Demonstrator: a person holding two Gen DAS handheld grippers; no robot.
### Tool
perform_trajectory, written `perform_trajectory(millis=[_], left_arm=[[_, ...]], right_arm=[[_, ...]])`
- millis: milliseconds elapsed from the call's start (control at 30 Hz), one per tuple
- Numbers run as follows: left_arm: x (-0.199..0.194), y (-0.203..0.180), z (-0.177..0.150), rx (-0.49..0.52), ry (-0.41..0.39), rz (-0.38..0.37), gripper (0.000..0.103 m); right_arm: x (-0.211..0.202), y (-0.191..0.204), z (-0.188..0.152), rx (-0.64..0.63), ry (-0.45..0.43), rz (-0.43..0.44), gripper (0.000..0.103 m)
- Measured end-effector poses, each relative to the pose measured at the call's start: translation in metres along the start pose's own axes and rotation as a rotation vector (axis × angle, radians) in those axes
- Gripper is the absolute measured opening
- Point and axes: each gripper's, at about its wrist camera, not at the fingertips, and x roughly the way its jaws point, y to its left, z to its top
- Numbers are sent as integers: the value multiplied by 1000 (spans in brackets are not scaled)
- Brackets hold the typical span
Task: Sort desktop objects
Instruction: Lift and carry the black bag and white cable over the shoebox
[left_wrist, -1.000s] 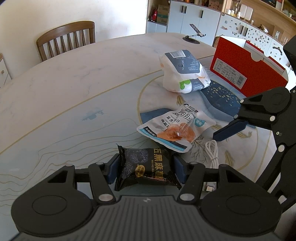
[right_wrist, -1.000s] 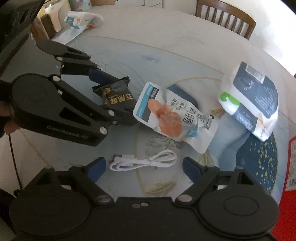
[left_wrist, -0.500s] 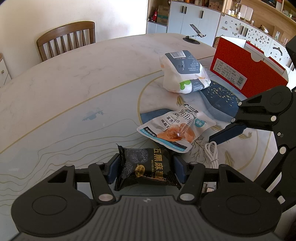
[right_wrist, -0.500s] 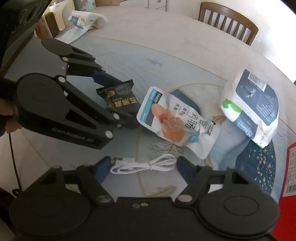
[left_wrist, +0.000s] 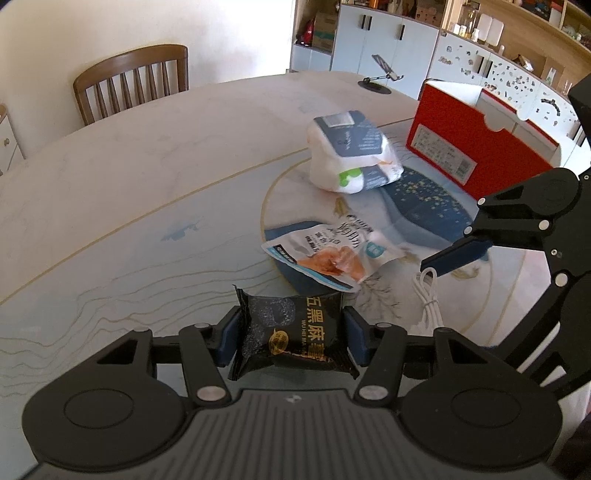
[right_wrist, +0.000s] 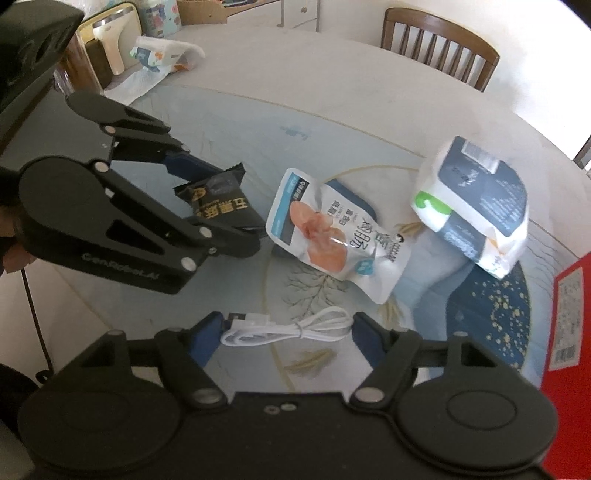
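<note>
Now, on a round marble-patterned dining table (left_wrist: 110, 192), a red cardboard box (left_wrist: 476, 155) with a white printed label stands at the far edge, its text too small to read. Near it sits a white-and-navy wrapped pack (left_wrist: 351, 155) with a green mark and a barcode sticker. Toward the middle lies a white-and-blue snack pouch (left_wrist: 328, 254) printed with Chinese characters and showing orange pieces through its window. The left gripper (left_wrist: 291, 332), marked "GenRobot.AI" on its side in the right wrist view, is clamped on a black snack packet (left_wrist: 291, 332) lettered in gold Chinese characters above "WU HEI MA". The right gripper (right_wrist: 288, 328) has its blue-padded fingers spread either side of a coiled white USB cable (right_wrist: 288, 328) lying on the table, not gripping it.
</note>
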Motion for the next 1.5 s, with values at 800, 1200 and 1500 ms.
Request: perform_trajectory(millis=[800,1200,1500], left_arm=[[-51,-73,7,67,-42,-86,56],[-54,-129,41,182,-96,-154,56],[-52,-162,68,248,-122,-182,56]], right_arm=[[-77,-28,-37,140,-113,-76,75],[-125,-63,-69,238,-171,-160,75],[-150,-94,-85,283,-207,-200,75]])
